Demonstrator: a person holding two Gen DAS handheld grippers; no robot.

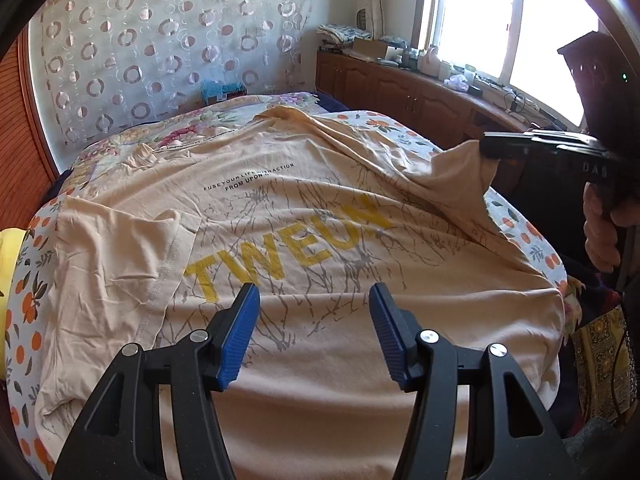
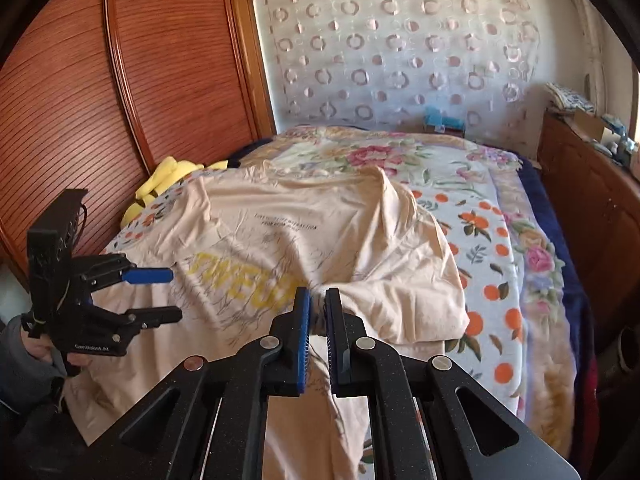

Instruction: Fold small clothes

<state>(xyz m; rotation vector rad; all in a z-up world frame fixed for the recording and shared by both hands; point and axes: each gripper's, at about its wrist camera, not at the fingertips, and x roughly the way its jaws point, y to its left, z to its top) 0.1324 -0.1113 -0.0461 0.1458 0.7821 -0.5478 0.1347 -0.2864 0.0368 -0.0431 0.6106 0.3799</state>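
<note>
Bed [image 2: 500,240] under a floral, orange-print cover, filling the room. Spread across it, printed side up: beige T-shirt [image 1: 280,216]. Left gripper [image 1: 312,332] above the shirt's near part, jaws spread, nothing between them. Right gripper [image 2: 317,328] with jaws pinching a lifted fold of the shirt's edge.

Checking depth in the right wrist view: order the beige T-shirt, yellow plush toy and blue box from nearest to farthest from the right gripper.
1. Beige T-shirt, pinched in the right gripper.
2. Yellow plush toy, far left, by the wardrobe.
3. Blue box, at the far wall.
</note>
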